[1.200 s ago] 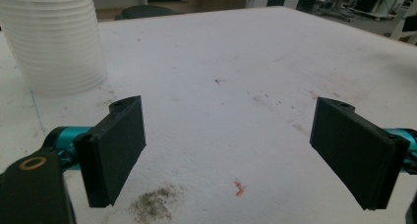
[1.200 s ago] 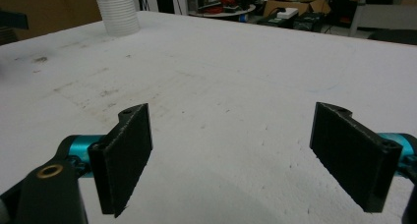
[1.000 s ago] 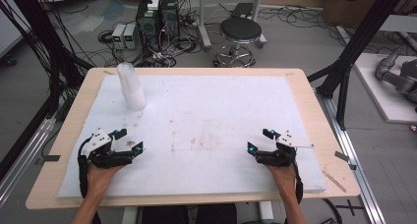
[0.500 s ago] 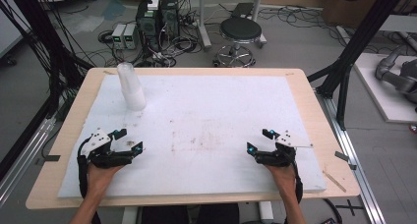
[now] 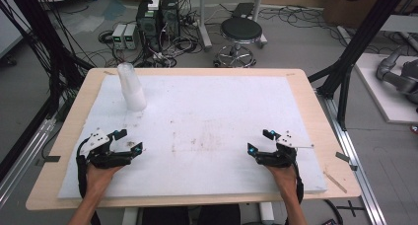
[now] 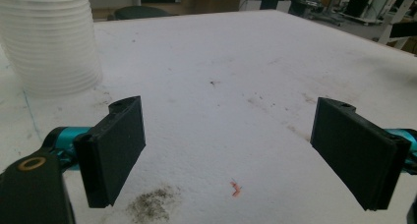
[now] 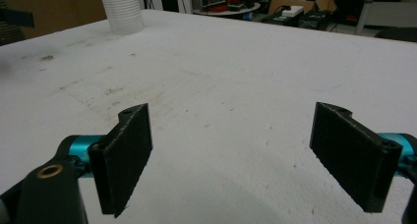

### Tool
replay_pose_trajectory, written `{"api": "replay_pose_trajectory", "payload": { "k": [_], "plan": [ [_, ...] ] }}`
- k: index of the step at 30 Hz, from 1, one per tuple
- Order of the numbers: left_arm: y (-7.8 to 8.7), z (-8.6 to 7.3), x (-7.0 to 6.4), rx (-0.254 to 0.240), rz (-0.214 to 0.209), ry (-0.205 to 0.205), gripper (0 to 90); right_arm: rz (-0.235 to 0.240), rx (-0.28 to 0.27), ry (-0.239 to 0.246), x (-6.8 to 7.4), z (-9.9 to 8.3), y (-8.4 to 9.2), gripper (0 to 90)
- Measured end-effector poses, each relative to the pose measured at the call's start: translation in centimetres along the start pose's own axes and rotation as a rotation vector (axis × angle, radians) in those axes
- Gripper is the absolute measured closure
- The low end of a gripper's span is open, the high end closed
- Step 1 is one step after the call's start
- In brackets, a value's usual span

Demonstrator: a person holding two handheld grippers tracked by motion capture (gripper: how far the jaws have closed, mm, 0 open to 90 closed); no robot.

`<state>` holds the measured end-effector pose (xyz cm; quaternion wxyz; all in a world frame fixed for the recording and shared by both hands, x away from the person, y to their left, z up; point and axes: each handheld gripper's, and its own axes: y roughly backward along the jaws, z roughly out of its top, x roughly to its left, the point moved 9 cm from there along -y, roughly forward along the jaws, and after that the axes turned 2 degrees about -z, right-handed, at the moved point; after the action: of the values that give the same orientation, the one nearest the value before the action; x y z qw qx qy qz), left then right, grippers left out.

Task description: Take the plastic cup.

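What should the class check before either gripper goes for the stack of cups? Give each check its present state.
1. Left gripper open, nothing between its fingers: ok.
2. Right gripper open and unloaded: ok.
3. Stack of cups upright on the white board: ok.
4. Bare board between left gripper and stack: ok.
5. Cups loose enough to separate: cannot tell.
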<state>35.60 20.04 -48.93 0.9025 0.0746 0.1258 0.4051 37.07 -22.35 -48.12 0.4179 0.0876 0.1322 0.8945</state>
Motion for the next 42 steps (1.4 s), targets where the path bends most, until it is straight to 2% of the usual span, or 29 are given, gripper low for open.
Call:
{"api": "replay_pose_trajectory", "payload": {
  "k": [6,12,18,22,23,24,26,32,36,38,42],
  "plan": [
    [0.4,0.8,0.2,-0.013,-0.012,-0.005,12.6,0.001,0.002,-0.002,0.0,0.0,0.0,15.8],
    [1.0,2.2,0.5,-0.023,-0.043,-0.008,11.8,0.010,0.022,0.009,0.1,-0.1,-0.2,15.8],
    [1.8,4.4,1.6,-0.035,-0.050,-0.010,11.8,0.008,0.025,0.018,0.1,-0.1,-0.3,15.8],
    [2.3,6.9,2.7,-0.046,-0.059,-0.020,11.8,0.008,0.025,0.018,0.1,-0.1,-0.3,15.8],
    [2.3,6.9,2.7,-0.046,-0.059,-0.020,11.8,0.008,0.025,0.019,0.1,-0.1,-0.3,15.8],
    [2.3,7.9,3.0,-0.049,-0.064,-0.026,11.8,0.008,0.026,0.019,0.1,-0.1,-0.3,15.8],
    [2.3,8.5,3.2,-0.050,-0.066,-0.034,11.8,0.008,0.026,0.019,0.1,-0.1,-0.3,15.8],
    [2.0,10.9,4.8,-0.042,-0.062,-0.049,11.8,0.012,0.026,0.013,0.2,-0.1,-0.3,15.8],
    [1.7,12.2,5.7,-0.019,-0.060,-0.065,11.8,0.010,0.024,0.014,0.1,-0.1,-0.3,15.8],
    [1.4,13.2,6.4,-0.011,-0.068,-0.066,11.8,0.012,0.027,0.011,0.1,-0.2,-0.3,15.8],
    [1.0,14.1,7.0,0.003,-0.078,-0.072,11.8,0.011,0.027,0.011,0.1,-0.2,-0.3,15.8]
  ]
}}
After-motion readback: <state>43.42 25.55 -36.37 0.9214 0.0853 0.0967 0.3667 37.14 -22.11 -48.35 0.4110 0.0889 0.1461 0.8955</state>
